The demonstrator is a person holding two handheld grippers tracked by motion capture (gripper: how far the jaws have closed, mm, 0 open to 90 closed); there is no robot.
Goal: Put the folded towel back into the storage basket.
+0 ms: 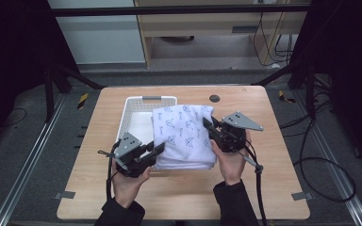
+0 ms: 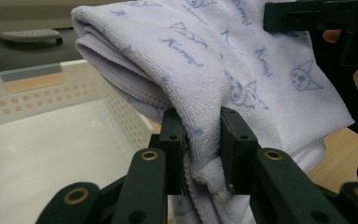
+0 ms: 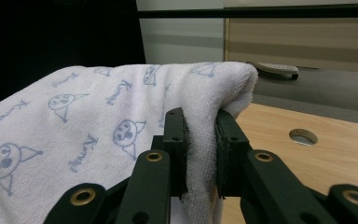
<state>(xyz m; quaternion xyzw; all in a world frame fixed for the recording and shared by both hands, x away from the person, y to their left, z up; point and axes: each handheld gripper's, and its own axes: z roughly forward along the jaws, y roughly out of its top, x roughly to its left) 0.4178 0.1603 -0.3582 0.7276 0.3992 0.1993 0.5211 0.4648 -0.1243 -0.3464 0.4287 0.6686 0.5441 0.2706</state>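
Spanning the gap between both tools, the folded towel (image 1: 184, 136) is held above the worktop (image 1: 264, 188), its left part over the white perforated basket (image 1: 136, 106). The left tool (image 1: 158, 149) is clenched on the towel's near left edge; in the left gripper view the pads pinch a bunched fold of cloth (image 2: 203, 149). The right tool (image 1: 208, 126) is clenched on the towel's right edge, with terry cloth pressed between its pads in the right gripper view (image 3: 200, 154). A round cable hole (image 1: 214, 98) lies in the worktop behind the towel.
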